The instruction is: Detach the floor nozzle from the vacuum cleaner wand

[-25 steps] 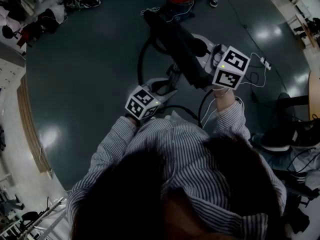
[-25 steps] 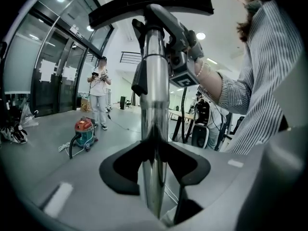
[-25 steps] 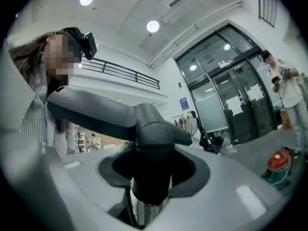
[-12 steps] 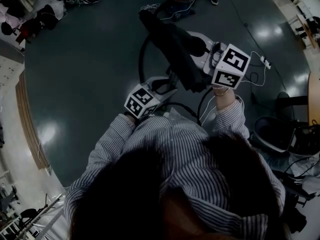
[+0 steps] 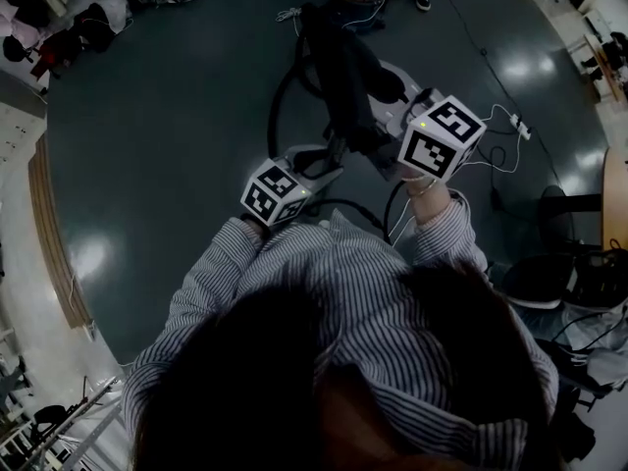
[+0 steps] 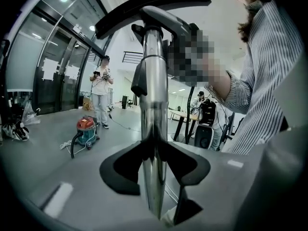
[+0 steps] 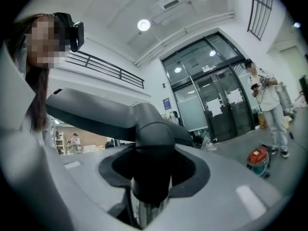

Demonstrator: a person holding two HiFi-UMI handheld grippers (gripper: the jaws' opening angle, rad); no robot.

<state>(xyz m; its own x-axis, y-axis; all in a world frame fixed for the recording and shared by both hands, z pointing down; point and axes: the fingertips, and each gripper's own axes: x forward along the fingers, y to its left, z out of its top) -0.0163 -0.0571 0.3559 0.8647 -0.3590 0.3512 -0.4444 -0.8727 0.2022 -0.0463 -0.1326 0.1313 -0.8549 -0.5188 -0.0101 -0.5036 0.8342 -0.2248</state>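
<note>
Floor nozzle (image 6: 159,0) still joined to chrome wand (image 6: 153,81), both raised above the floor in front of the person. Left gripper (image 6: 155,165) clamps wand; right gripper (image 7: 153,174) clamps nozzle's black neck. Separation not yet done.

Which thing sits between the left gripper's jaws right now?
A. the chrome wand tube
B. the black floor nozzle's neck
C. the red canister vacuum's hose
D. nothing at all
A: in the left gripper view the chrome wand tube runs straight through between the jaws of the left gripper, and the black floor nozzle sits at its far end.
</note>
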